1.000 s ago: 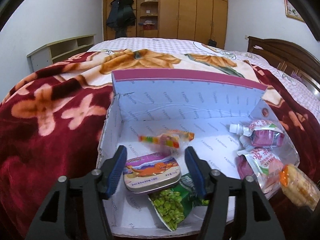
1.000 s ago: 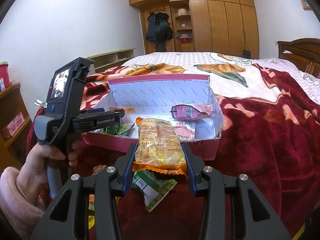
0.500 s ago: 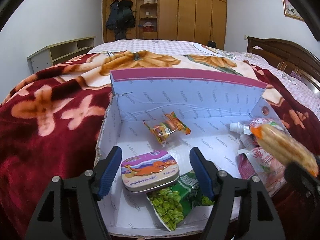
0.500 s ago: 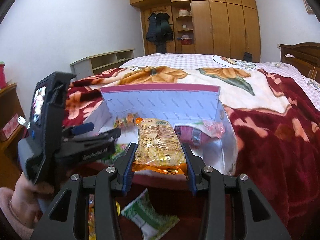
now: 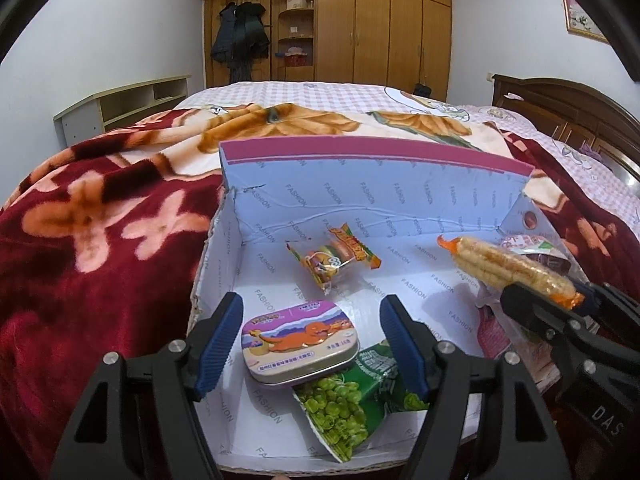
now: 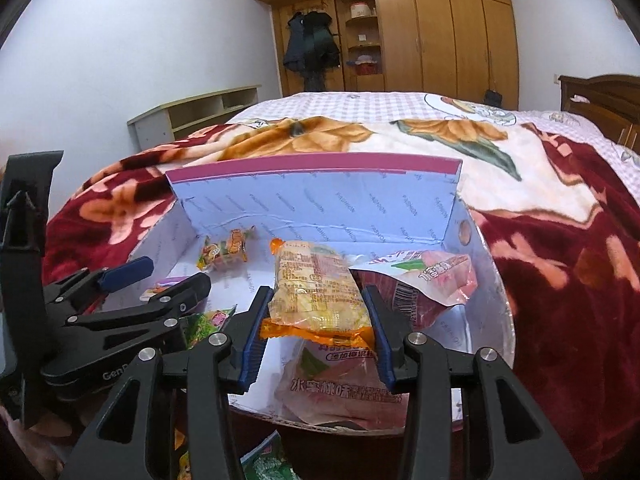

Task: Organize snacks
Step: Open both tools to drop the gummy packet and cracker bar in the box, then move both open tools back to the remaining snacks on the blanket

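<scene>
Over the left half of the box (image 5: 256,412) on the bed (image 5: 100,248), low in the left wrist frame, the left tongs (image 5: 311,344) stood wide apart on either side of a small tin (image 5: 301,338), neither pad pressing it. The tin lay on the box floor, its lower edge overlapping a green pea packet (image 5: 348,408). Up toward the back wall sat a small candy packet (image 5: 332,258). Further right, the right tongs (image 6: 317,326) carried a yellow cracker packet (image 6: 320,292) above the right part of the box, over two pink drink pouches (image 6: 424,280). Their jaws were opening with the packet between them; the pads looked close to the wrapper, and I judged the grip not fully let go.

The step in hand looked like dropping the crackers into the box beside the pouches. The next move would call for spreading the jaws fully so the packet falls clear, then drawing back without catching its crimped orange end. More packets (image 6: 264,460) lay outside the box, at the bottom of the right wrist frame, so sorting seemed unfinished.

Compared with a second earlier, the left tongs had widened around the tin, the candy packet had come to rest, and the crackers had travelled from outside the front wall to over the box.
</scene>
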The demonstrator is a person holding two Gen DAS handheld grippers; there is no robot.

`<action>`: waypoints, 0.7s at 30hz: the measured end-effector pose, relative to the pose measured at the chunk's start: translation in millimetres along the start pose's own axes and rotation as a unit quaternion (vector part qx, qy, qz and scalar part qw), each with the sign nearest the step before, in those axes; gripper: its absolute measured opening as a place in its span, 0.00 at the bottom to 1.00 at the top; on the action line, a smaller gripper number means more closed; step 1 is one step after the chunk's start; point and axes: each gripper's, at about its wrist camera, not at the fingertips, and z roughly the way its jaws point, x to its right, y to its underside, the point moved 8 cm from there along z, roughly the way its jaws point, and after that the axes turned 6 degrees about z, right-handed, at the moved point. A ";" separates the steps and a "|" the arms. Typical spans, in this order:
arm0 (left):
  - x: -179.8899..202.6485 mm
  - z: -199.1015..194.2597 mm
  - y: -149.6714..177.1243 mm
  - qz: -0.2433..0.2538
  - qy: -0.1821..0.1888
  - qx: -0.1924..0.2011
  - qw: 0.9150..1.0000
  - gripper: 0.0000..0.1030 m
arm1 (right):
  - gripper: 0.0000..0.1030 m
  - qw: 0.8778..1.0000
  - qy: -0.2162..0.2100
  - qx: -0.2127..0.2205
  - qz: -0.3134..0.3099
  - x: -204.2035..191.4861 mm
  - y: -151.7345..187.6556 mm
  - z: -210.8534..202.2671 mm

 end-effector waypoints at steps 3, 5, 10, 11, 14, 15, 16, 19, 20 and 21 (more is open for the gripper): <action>-0.1 -0.2 -0.8 -0.001 0.002 0.000 1.000 0.73 | 0.52 1.000 -0.001 0.000 0.004 2.0 -0.5 0.7; 0.1 -0.6 -1.0 -0.002 0.003 0.000 1.000 0.73 | 0.54 1.000 -0.002 0.003 0.005 1.8 -1.1 -1.1; -0.6 -3.6 -0.4 -0.008 0.012 -0.002 1.000 0.73 | 0.57 1.000 -0.009 0.010 0.010 0.1 -1.9 -10.2; -0.6 -4.8 -0.1 -0.010 0.015 -0.003 1.000 0.73 | 0.57 1.000 -0.010 0.010 0.009 -0.4 -2.1 -12.2; -1.1 -12.4 0.0 -0.014 0.018 -0.001 1.000 0.73 | 0.58 1.000 -0.013 0.014 0.009 -3.2 -1.0 -19.7; -1.5 -16.8 -0.9 -0.012 0.017 0.003 1.000 0.73 | 0.58 1.000 -0.016 0.016 0.010 -4.2 -0.6 -23.4; -1.4 -20.6 -1.2 -0.010 0.016 0.006 1.000 0.73 | 0.58 1.000 -0.017 0.018 0.010 -4.4 -0.7 -25.9; -1.8 -34.9 -2.7 -0.006 0.014 0.013 1.000 0.73 | 0.65 1.000 -0.012 0.023 0.016 -3.6 0.1 -34.2; -1.7 -39.2 -2.3 -0.005 0.013 0.014 1.000 0.73 | 0.66 0.999 -0.009 0.024 0.019 -2.8 0.5 -37.3; -1.8 -44.4 -0.9 -0.002 0.011 0.013 1.000 0.73 | 0.67 0.999 -0.009 0.026 0.024 -2.1 1.3 -41.6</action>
